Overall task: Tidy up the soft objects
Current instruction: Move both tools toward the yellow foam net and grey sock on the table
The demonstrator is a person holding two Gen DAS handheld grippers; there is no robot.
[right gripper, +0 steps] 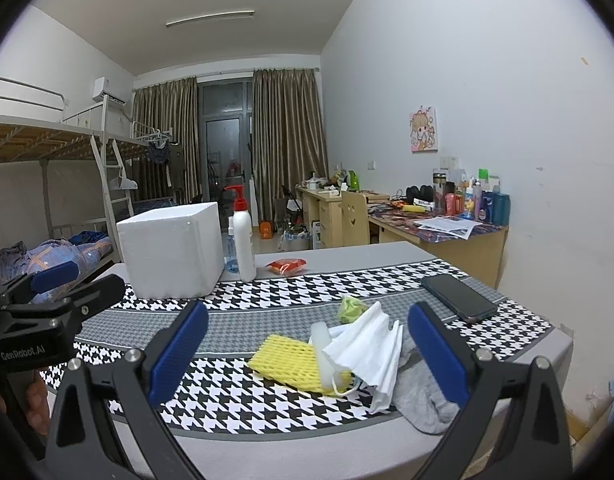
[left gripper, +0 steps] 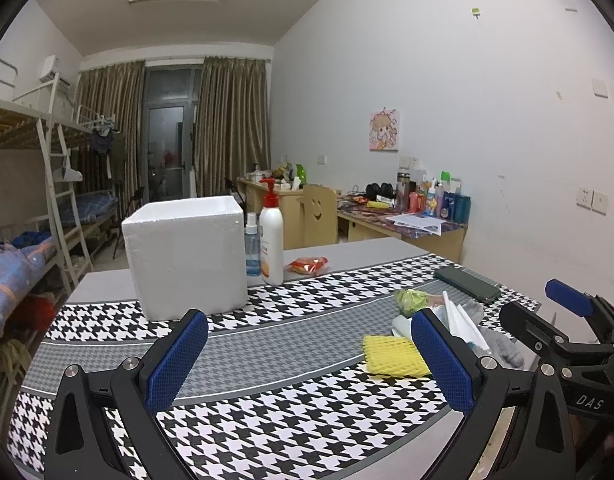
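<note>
Above the table (right gripper: 387, 252), both claws, left claw (left gripper: 307, 360) and right claw (right gripper: 307, 352), wide open, empty.

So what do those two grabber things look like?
Each one is black, with angled arms joined by shiny silver bolts. The fingers wear bright blue pads with a bumpy grid pattern. The left gripper has "GenRobot.AI" printed in white on its body, seen in the right wrist view. The right gripper shows white "DAS" letters in the left wrist view. No cables show.
</note>
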